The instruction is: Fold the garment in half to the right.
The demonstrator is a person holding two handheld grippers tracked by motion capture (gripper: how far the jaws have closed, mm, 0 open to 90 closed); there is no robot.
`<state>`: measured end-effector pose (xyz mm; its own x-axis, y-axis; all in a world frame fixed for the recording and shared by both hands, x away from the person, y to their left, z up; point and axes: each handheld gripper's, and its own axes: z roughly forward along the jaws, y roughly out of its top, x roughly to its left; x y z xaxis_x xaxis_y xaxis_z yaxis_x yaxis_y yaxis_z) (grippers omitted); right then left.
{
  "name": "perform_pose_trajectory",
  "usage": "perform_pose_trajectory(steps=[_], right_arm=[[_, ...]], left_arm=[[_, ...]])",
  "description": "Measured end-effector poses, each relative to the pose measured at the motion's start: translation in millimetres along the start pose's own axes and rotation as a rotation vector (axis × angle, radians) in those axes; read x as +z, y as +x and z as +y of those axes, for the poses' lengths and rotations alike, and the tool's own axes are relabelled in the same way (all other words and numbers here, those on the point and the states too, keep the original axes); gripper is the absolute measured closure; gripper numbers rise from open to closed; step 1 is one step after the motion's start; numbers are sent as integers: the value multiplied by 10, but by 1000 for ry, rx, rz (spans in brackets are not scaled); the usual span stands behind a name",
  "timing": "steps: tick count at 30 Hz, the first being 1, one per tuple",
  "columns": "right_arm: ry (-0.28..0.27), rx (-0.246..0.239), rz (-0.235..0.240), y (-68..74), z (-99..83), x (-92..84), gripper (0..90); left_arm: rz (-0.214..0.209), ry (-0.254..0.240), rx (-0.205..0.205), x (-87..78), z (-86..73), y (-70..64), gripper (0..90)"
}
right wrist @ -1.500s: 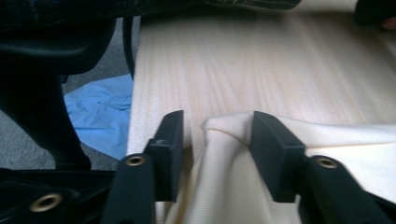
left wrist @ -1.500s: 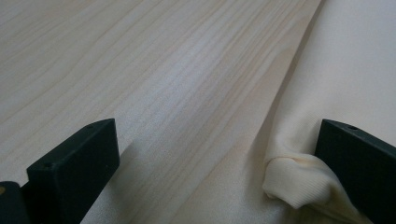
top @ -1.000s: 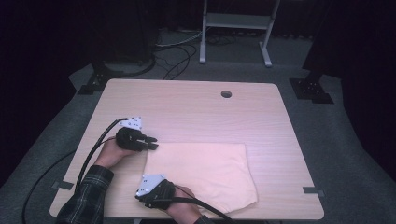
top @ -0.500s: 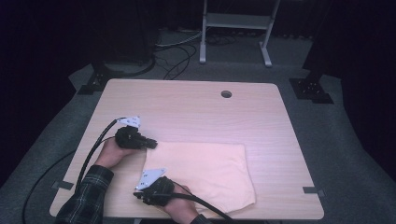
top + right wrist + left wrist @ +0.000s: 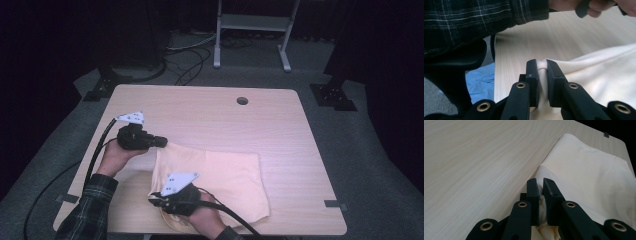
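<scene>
Both tongs are clamped on fabric right now: the left gripper [image 5: 161, 142] has its jaws pinched on the far-left corner of the cream cloth [image 5: 225, 175], and in the left gripper view [image 5: 541, 192] a roll of that cloth [image 5: 589, 175] is squeezed between the two black jaws. The right gripper [image 5: 156, 199] bites the near-left corner, with a fold of cloth [image 5: 599, 75] bunched between its jaws in the right gripper view [image 5: 541, 72]. So the whole left edge hangs raised between the two grips, while the rest of the cloth lies flat on the wooden table [image 5: 200, 107], spreading toward three o'clock from both tongs. Its long axis runs nine to three across the table, and the free right edge sits well apart from either hand. Neither hand looks nearer to it. Judging by this hold, the likely move is a carry toward three o'clock, folding the left edge over onto the right.
</scene>
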<state>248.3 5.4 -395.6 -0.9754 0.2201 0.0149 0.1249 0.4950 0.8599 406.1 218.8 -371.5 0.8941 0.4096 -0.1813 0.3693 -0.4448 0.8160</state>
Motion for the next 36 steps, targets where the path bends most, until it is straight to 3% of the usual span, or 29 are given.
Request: perform_pose_trajectory(steps=[4, 10, 15, 23, 28, 36], right_arm=[[11, -21, -37, -54, -27, -282, 817], [46, -25, -90, -134, -173, -608, 817], [71, -12, -118, -177, -344, -788, 816], [124, 16, -148, -225, -671, -895, 816], [162, 54, -150, -243, -864, -921, 816], [166, 82, -146, -253, -947, -856, 816]], left_arm=[[32, 4, 6, 77, 155, -119, 840], [32, -15, 18, 265, 266, -222, 840], [31, 5, 27, 502, 303, -304, 839], [13, 36, 28, 928, 264, -401, 839], [1, 85, 34, 1156, 184, -422, 837], [-2, 144, 57, 1323, 120, -425, 836]])
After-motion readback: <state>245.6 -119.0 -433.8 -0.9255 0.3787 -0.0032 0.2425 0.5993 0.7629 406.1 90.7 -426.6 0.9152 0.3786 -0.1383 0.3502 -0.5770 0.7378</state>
